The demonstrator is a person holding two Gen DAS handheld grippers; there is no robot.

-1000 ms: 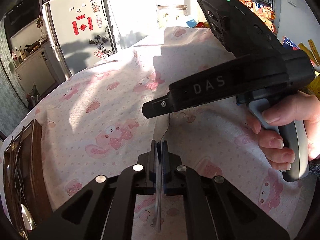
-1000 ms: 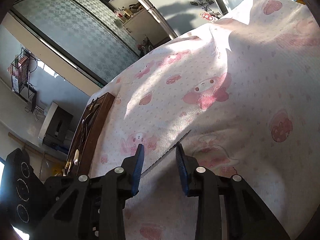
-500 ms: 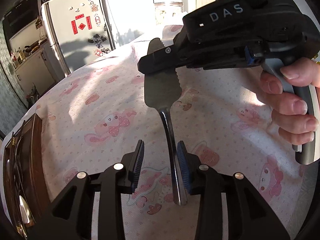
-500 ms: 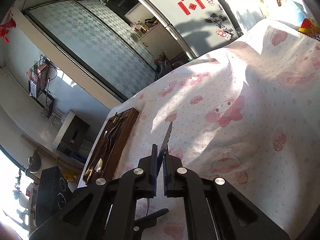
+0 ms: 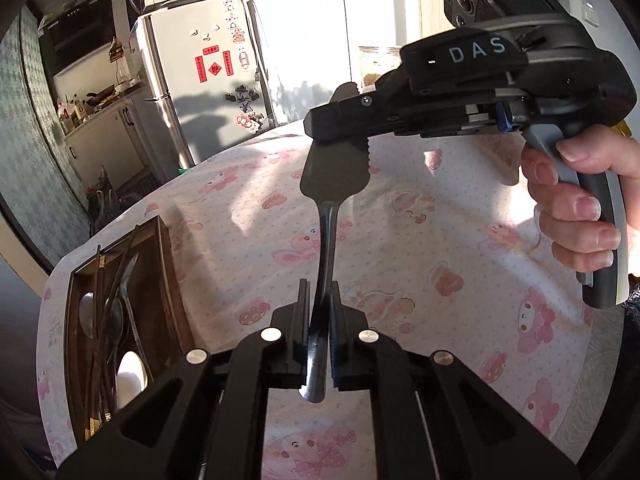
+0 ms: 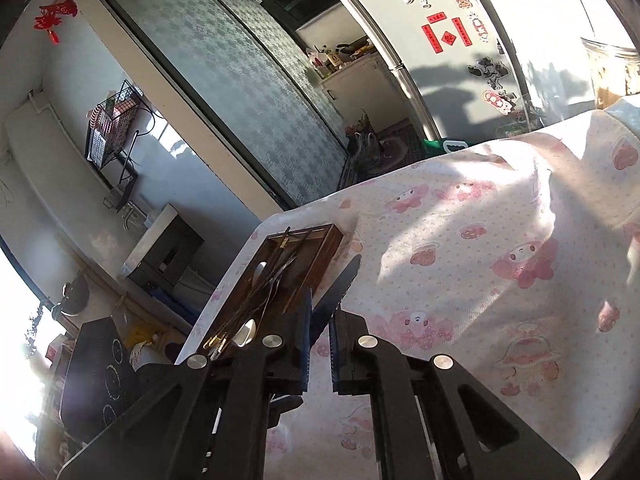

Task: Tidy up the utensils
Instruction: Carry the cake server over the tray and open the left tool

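Observation:
A metal cake server with a serrated blade (image 5: 334,174) is held in the air above the table. My left gripper (image 5: 320,312) is shut on its handle (image 5: 325,264). My right gripper (image 5: 340,126) is shut on the blade, whose serrated edge sticks out between its fingers in the right wrist view (image 6: 338,294), where that gripper (image 6: 320,332) shows closed on it. A dark wooden utensil tray (image 5: 164,280) lies at the table's left end with spoons and chopsticks in it; it also shows in the right wrist view (image 6: 320,250).
The table carries a pink cartoon-print cloth (image 5: 440,240). A fridge with magnets (image 5: 200,72) and a kitchen counter stand beyond the table. A glass jar (image 5: 376,64) stands at the far table edge. An induction cooker (image 6: 100,372) sits low at the left.
The cake server has been lifted off the cloth. My right gripper closed on its blade, and my left gripper, open half a second ago, has now shut on the handle.

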